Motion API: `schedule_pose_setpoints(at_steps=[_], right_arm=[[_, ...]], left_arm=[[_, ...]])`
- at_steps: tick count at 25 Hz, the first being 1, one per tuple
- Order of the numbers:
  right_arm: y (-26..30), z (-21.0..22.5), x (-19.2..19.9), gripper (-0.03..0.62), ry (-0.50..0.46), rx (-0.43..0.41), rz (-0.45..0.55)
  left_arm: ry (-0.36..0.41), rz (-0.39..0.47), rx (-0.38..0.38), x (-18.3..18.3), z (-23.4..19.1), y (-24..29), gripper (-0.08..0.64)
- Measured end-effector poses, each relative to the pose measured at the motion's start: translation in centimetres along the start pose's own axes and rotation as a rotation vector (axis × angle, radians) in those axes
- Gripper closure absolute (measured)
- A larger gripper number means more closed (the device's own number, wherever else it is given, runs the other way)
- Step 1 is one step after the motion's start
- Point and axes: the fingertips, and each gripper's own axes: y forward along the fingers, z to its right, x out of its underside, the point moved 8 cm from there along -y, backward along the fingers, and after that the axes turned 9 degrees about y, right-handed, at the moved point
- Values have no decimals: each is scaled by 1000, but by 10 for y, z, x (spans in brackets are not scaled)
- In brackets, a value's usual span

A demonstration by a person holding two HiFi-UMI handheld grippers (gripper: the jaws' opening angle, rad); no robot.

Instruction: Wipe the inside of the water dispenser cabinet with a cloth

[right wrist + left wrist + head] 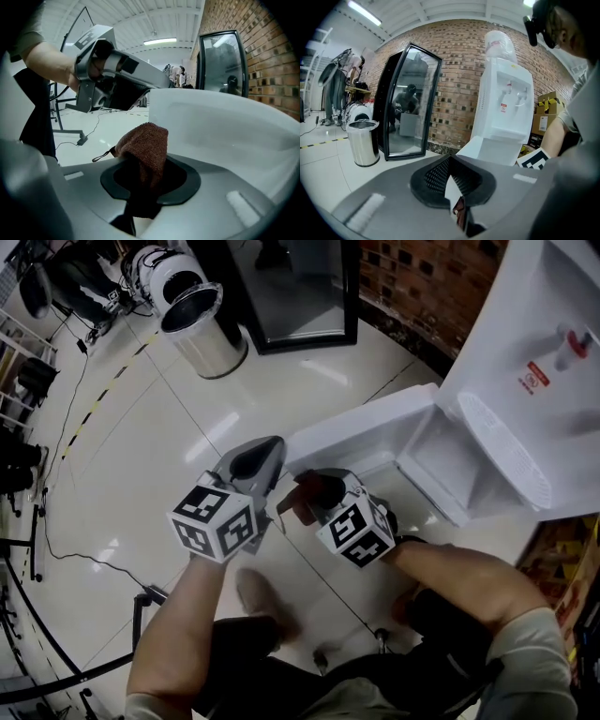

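Note:
A white water dispenser (534, 352) (506, 103) stands at the right on the floor. Its low cabinet (450, 460) is open, and the door (361, 432) (225, 126) swings out to the left. My right gripper (319, 486) (145, 176) is shut on a bunched brown cloth (302, 499) (147, 140), just in front of the door's outer edge. My left gripper (267, 451) (449, 180) hovers close beside it on the left, shut with nothing in it. The right gripper view also shows the left gripper (117, 70) and the hand that holds it.
A steel bin (202, 329) (363, 143) and a black-framed glass panel (300, 287) (408, 103) stand along the brick wall (412, 277). Cardboard boxes (543, 117) sit right of the dispenser. Cables (56, 474) and a stand's foot (141, 601) lie on the glossy floor at the left.

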Motion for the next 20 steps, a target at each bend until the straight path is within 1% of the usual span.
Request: schedule_pose_setpoints(at_steps=[3, 6, 12, 17, 20], right_arm=[[7, 11, -3, 477, 6, 7, 3], [10, 25, -5, 477, 24, 41, 12], [15, 72, 3, 479, 138, 197, 9], [9, 88, 8, 482, 187, 272, 3], [0, 101, 13, 482, 225, 331, -3]], left_arm=[[-19, 9, 4, -1, -6, 3, 549], [-28, 15, 4, -4, -13, 7, 549], [-36, 18, 12, -5, -19, 12, 549], [-33, 22, 19, -7, -21, 13, 549], [-38, 22, 9, -7, -22, 14, 549]])
